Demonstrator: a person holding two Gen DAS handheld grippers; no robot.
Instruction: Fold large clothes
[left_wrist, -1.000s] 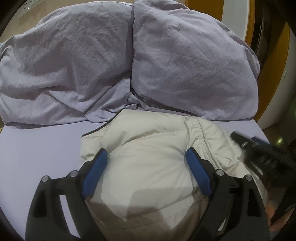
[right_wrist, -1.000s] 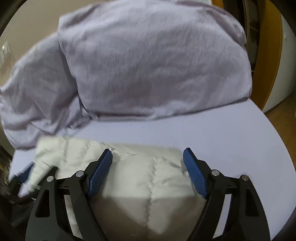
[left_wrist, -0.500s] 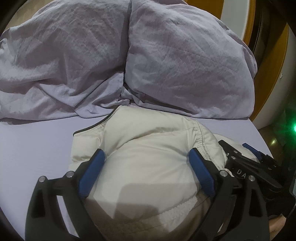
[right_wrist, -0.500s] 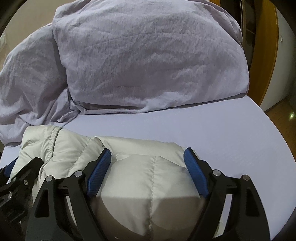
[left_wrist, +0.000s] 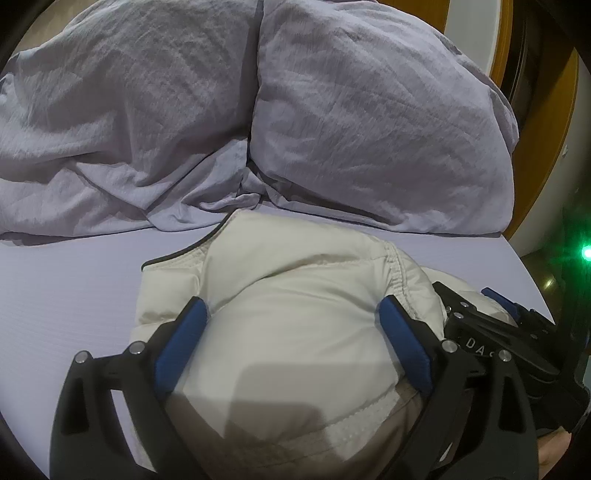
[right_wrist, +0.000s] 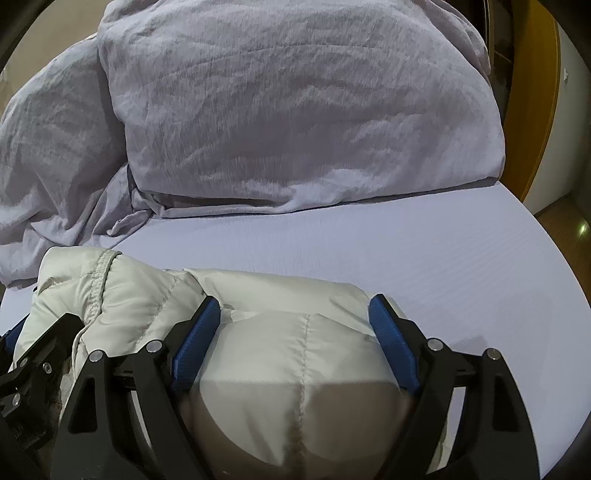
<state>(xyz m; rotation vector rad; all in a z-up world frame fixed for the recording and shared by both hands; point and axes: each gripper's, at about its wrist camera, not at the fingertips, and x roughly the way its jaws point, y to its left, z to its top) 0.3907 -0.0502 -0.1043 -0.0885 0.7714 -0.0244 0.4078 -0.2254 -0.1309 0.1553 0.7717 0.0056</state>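
1. Left gripper (left_wrist: 291, 314): jaws spread wide, blue pads either side of a puffed bulge of the jacket (left_wrist: 295, 332). Whether the pads press the fabric or merely flank it cannot be told.
2. Right gripper (right_wrist: 295, 314): jaws likewise wide, set astride another padded section of the same jacket (right_wrist: 299, 354). Here too I cannot tell if the fabric is pinched or free.
3. From the left wrist view, the right gripper (left_wrist: 495, 325) shows at the right edge, just beside the left one, over the jacket.
4. Jacket: cream, quilted, puffy, bundled into a compact mound. Stitched seams run across the panels; a gathered elastic hem curves along one fold; a thin dark trim edges the far left corner.
5. Position: it lies on the pale lilac bed sheet (left_wrist: 74, 288), at the near side, under both tools.
6. Beyond it, a rumpled lilac duvet (left_wrist: 110, 129) and a pillow (left_wrist: 388, 129) are heaped; the jacket's far edge lies close to them.
7. No containers in view.
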